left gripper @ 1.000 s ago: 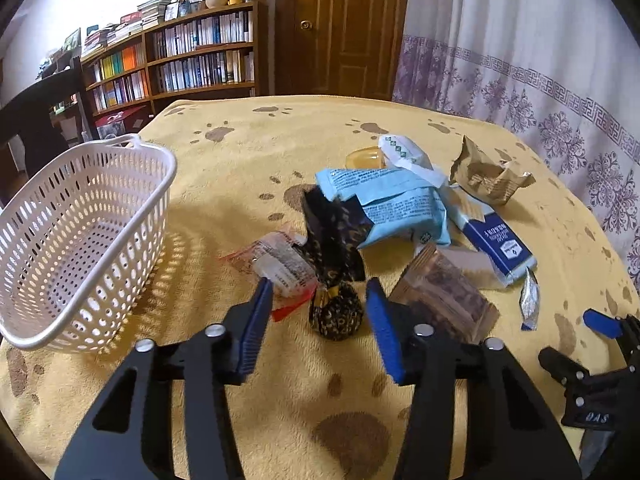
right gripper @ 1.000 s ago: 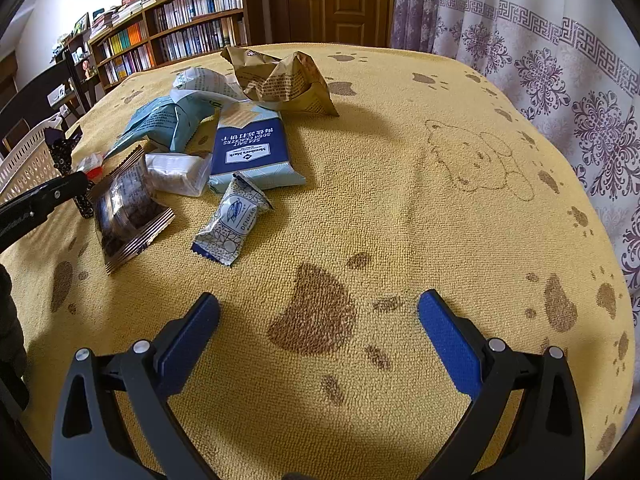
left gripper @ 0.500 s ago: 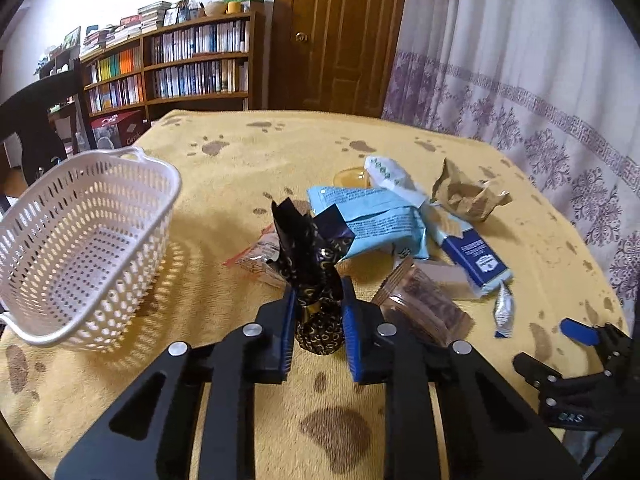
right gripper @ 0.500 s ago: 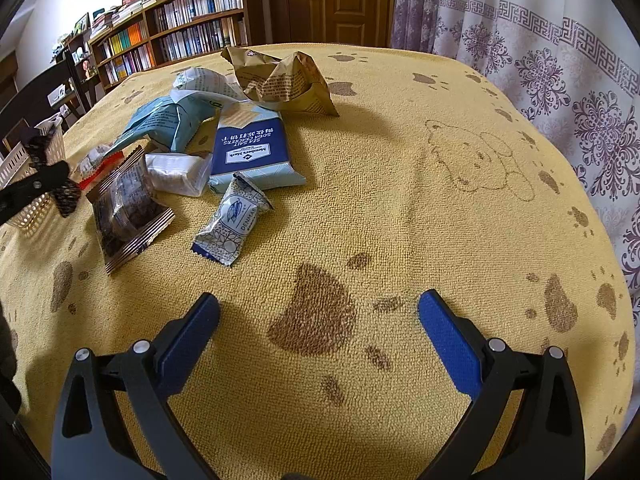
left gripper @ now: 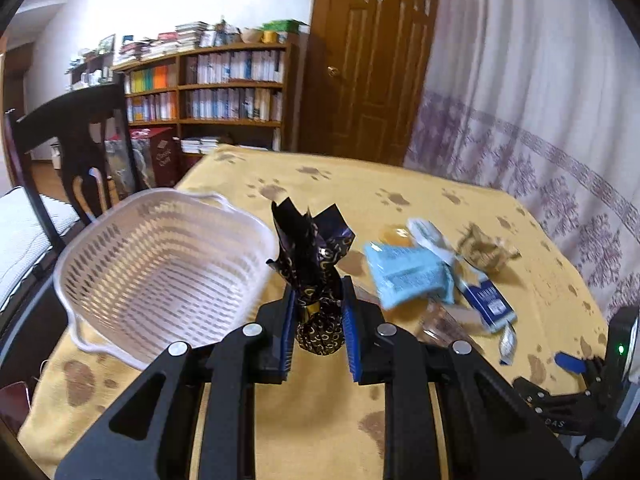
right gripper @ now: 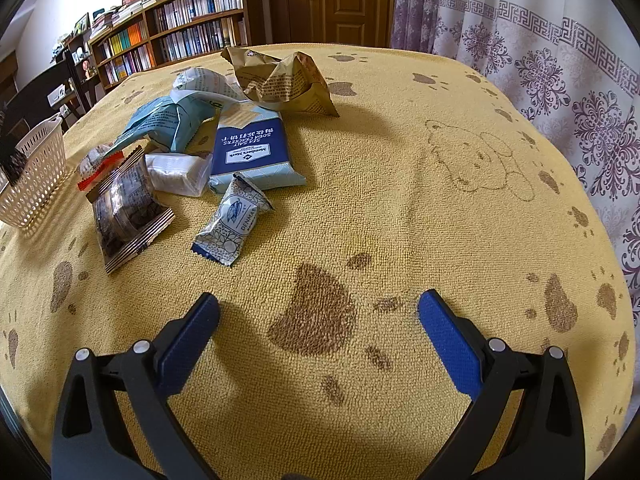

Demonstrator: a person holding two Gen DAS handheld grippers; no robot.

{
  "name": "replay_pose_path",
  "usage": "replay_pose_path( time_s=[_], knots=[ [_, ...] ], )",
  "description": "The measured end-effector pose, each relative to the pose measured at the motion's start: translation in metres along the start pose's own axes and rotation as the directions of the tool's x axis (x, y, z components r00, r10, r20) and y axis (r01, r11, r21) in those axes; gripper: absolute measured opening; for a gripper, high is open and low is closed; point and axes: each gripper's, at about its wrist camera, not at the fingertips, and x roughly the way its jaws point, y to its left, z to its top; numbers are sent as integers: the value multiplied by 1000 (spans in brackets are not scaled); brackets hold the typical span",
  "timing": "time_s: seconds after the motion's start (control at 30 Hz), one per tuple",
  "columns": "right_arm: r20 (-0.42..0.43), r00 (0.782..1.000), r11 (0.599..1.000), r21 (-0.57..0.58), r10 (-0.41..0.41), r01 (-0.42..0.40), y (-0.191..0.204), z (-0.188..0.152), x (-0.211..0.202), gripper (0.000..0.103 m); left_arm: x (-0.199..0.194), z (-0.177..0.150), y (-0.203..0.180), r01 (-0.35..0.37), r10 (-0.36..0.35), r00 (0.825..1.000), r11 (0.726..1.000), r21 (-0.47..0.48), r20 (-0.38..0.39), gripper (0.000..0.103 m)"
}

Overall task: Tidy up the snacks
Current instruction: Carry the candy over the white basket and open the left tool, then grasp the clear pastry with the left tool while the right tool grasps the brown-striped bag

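Observation:
My left gripper (left gripper: 318, 300) is shut on a black foil-wrapped chocolate with gold print (left gripper: 316, 280), held upright above the yellow tablecloth, just right of the white plastic basket (left gripper: 160, 272). The basket shows nothing inside. My right gripper (right gripper: 318, 312) stands open low over the cloth, nothing between its blue pads. Ahead of it to the left lie a small blue-white packet (right gripper: 232, 220), a dark cookie pack (right gripper: 124, 208), a navy cracker pack (right gripper: 252, 152), a light blue bag (right gripper: 160, 120) and a crumpled brown bag (right gripper: 280, 80).
A dark wooden chair (left gripper: 76, 140) stands behind the basket at the table's left edge. A bookshelf (left gripper: 208, 92) and door (left gripper: 368, 60) are beyond the table, a curtain (right gripper: 560, 60) along the right. Bare tablecloth (right gripper: 440, 200) lies right of the snack pile.
The left gripper shut on the black foil chocolate, lifted it off the cloth and carried it left toward the basket. The right gripper has stayed open and still.

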Motion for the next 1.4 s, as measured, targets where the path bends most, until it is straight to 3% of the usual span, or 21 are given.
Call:
replay_pose_path(
  time_s=[0.3,0.43,0.47,0.5,0.57,0.63,0.7,0.9,1.03,1.27,1.4],
  knots=[
    [1,1000,1000,0,0,0,0,0,0,98,2,18,61,-118,121,992,990,-75,33,21],
    [1,1000,1000,1,2,-2,0,1,0,98,9,20,75,-139,142,990,986,-94,24,22],
    [2,1000,1000,2,4,-4,0,1,0,98,10,21,76,-143,146,989,985,-97,23,29],
    [3,1000,1000,3,5,-5,0,2,0,98,10,21,78,-148,151,988,984,-101,22,50],
    [6,1000,1000,8,11,-11,-1,3,-1,98,11,20,80,-160,164,986,981,-108,30,79],
    [11,1000,1000,12,18,-18,-1,3,-2,98,10,20,78,-164,169,985,982,-98,40,82],
    [20,999,999,17,29,-29,-2,2,-4,98,9,21,77,-163,167,985,983,-89,42,94],
    [54,996,996,34,76,-78,-1,5,-13,98,1,22,70,-156,162,985,984,-86,62,98],
    [68,986,987,38,153,-156,13,13,-18,98,-5,23,67,-135,142,987,987,-90,72,99],
    [80,960,959,-122,267,-257,72,33,-21,98,-7,21,61,-111,116,991,991,-75,70,100],
    [67,955,942,-198,290,-272,100,39,-15,98,-9,20,58,-100,104,992,993,-62,69,100]
  ],
)
